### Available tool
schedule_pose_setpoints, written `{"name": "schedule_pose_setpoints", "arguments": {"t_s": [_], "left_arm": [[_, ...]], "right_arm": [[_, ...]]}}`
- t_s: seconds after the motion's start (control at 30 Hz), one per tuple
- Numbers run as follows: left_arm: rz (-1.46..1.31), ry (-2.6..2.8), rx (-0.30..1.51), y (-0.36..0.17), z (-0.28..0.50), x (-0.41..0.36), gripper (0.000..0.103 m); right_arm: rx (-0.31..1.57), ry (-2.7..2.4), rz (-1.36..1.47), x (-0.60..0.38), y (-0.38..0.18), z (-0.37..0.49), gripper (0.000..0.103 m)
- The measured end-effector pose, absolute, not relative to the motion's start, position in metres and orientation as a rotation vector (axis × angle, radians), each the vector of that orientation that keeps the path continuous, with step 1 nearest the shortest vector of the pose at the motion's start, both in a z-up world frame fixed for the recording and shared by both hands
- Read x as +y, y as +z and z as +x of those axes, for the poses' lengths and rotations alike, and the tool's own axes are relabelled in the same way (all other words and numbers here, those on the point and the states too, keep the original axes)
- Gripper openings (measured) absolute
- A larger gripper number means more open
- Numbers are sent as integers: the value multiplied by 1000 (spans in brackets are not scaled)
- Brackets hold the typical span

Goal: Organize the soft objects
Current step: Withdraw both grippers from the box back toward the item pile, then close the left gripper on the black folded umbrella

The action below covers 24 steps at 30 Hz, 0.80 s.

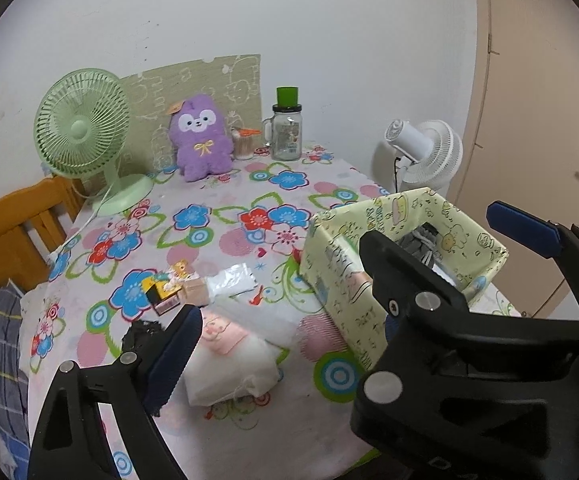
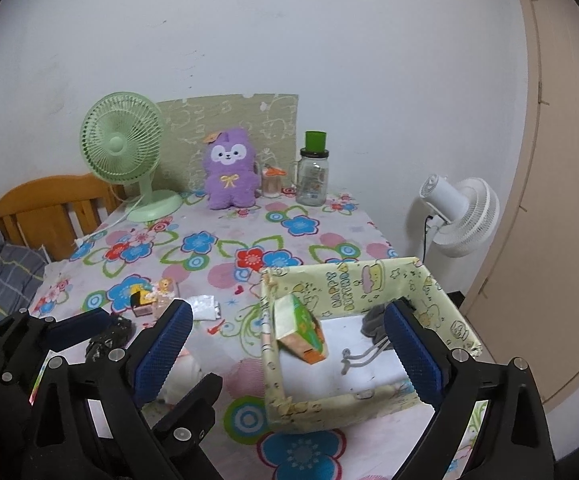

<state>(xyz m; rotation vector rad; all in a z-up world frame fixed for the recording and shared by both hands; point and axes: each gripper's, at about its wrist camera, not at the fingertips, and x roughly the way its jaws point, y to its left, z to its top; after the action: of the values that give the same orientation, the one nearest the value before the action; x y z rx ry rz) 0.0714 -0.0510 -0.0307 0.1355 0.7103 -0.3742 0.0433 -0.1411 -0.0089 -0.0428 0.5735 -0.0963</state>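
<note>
Both tongs (image 2: 289, 344) gape empty over the floral table (image 2: 217, 256) beside the box (image 2: 353, 400).

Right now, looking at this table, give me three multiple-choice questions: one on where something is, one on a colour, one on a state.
1. The purple plush toy sits: A) inside the box B) at the table's far edge by the wall C) on the chair.
2. The desk fan beside it is: A) green B) red C) black.
3. The right gripper has jaws: A) open, empty B) shut on a cup C) shut on the toy.

B: it stands against the wall.
A: pale green cage and base.
A: pads wide apart, nothing between.
</note>
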Motion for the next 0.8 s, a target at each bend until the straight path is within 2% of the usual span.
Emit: {"name": "schedule_pose_setpoints", "arguments": {"t_s": [0.8], "left_arm": [[132,-243,716,-53,73,-3,87]], "right_arm": [[624,19,-87,-95,-35,54,99]]}}
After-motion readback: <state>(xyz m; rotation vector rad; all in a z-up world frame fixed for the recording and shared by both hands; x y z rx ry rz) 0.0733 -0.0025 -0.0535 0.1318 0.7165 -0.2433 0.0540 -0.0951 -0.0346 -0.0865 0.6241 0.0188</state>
